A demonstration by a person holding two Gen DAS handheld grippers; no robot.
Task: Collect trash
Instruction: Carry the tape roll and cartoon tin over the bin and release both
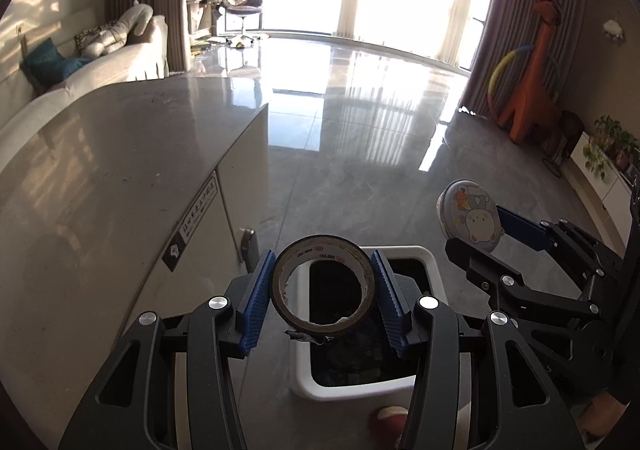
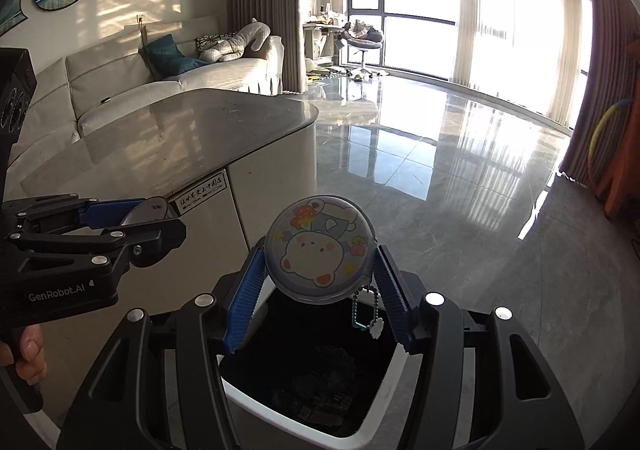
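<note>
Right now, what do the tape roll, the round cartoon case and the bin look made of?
Tape roll: dark glossy adhesive film wound on what looks like a cardboard core, pale and frayed inside, loose end curling.
Round case: probably smooth plastic or tin, semi-gloss printed cartoon lid, with a beaded ball chain, material unclear.
Bin: white rim, likely moulded plastic, rounded and evenly glossy; the inside is too dark to judge.

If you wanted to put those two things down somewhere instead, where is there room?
The grey tabletop beside the sofa looks bare. So does the floor toward the windows. It is crowded over the white bin, where both grippers hold the tape roll and the round case.
</note>
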